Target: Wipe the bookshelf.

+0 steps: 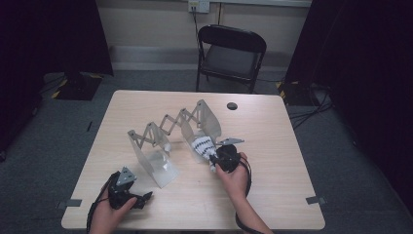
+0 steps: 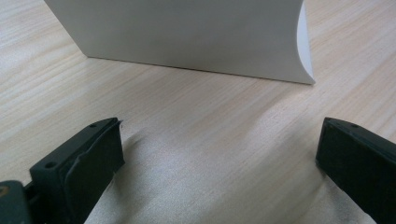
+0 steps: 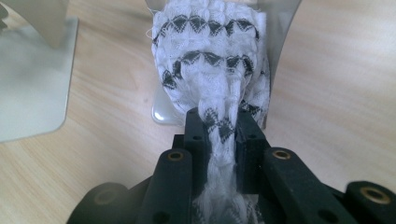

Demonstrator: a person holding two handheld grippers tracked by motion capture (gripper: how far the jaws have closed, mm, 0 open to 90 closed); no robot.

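Between the right gripper's (image 3: 223, 125) fingers (image 3: 196, 135), bunched patterned cloth (image 3: 212, 60), clearest close up.

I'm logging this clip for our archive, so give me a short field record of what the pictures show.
surface: wooden table
held item: white cloth with black zigzag pattern, pinched by right tongs
rack: expandable metal rack, upright; the cloth lies on the base of its right end panel
left tongs: open, holding nothing, facing the rack's near panel
background: black folding chair

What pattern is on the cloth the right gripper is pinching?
White knit cloth with black zigzag bands, clearest in the right gripper view.
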